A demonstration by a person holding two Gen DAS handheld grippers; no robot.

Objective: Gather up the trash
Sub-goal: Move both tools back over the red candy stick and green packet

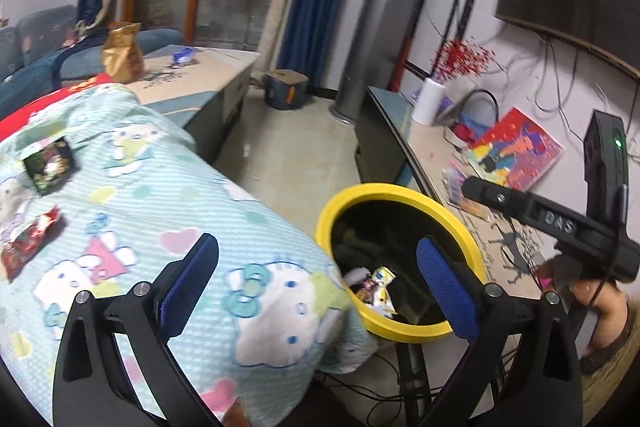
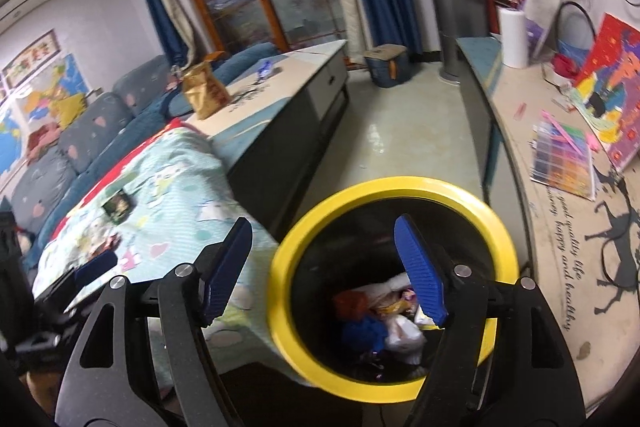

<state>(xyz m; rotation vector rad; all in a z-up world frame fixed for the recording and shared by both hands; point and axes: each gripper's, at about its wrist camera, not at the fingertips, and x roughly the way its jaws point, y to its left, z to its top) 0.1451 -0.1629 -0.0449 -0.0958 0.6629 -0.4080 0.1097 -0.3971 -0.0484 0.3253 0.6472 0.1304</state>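
Observation:
A black bin with a yellow rim (image 1: 400, 187) (image 2: 384, 183) stands on the floor beside a cartoon-print blanket (image 1: 168, 195). Crumpled wrappers (image 1: 376, 289) (image 2: 386, 307) lie inside it. My left gripper (image 1: 318, 251) is open and empty, over the blanket's edge and the bin's near rim. My right gripper (image 2: 323, 229) hangs open and empty above the bin's mouth. On the blanket lie a dark green wrapper (image 1: 50, 165) (image 2: 118, 205) and a red wrapper (image 1: 30, 247). The right gripper's black body (image 1: 560, 227) and the hand holding it show at the right of the left wrist view.
A low table behind the blanket carries a brown paper bag (image 1: 122, 53) and a blue wrapper (image 1: 183, 55). To the right runs a long cabinet (image 2: 560, 207) with a paper roll (image 1: 430, 101), a colourful painting (image 1: 516, 151) and papers. A box (image 1: 286, 89) sits on the floor.

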